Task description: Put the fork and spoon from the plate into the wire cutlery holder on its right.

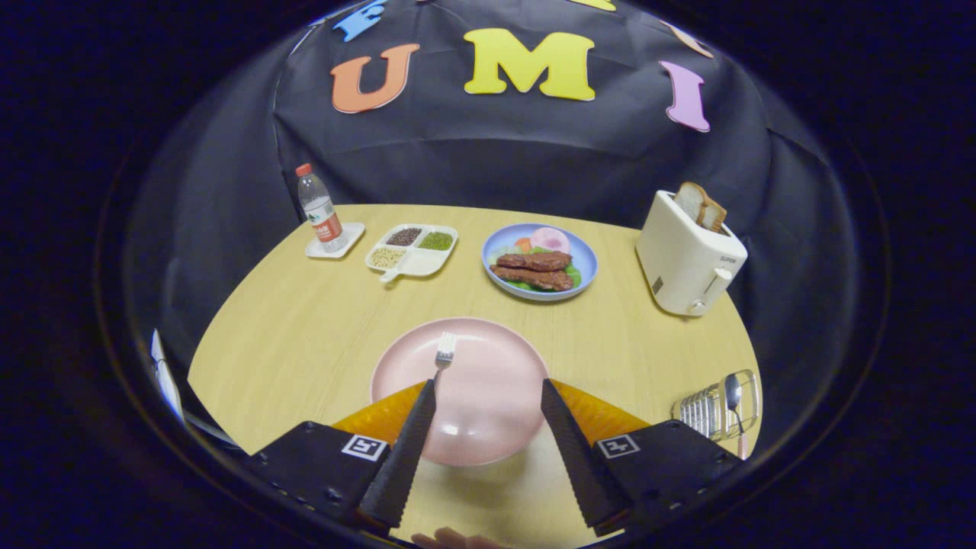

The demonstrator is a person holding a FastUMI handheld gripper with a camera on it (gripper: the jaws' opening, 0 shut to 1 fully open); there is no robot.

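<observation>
The claw (488, 393) hangs over the near half of the round, matte pink plate (461, 389), its two ribbed, tapering fingers spread wide with nothing between them. Just past the left fingertip, at about eleven o'clock, lies the small silver metal fork (444, 351), tines pointing away, handle partly hidden behind that finger. At about three o'clock from the plate sits the shiny wire cutlery holder (717, 408) — a silver spoon (734, 396) already rests in it. By my judgement the job is half done: the fork is left. Farther off on the pale wood-grain table (305, 335), at one o'clock, stands a glossy cream toaster (688, 259).
</observation>
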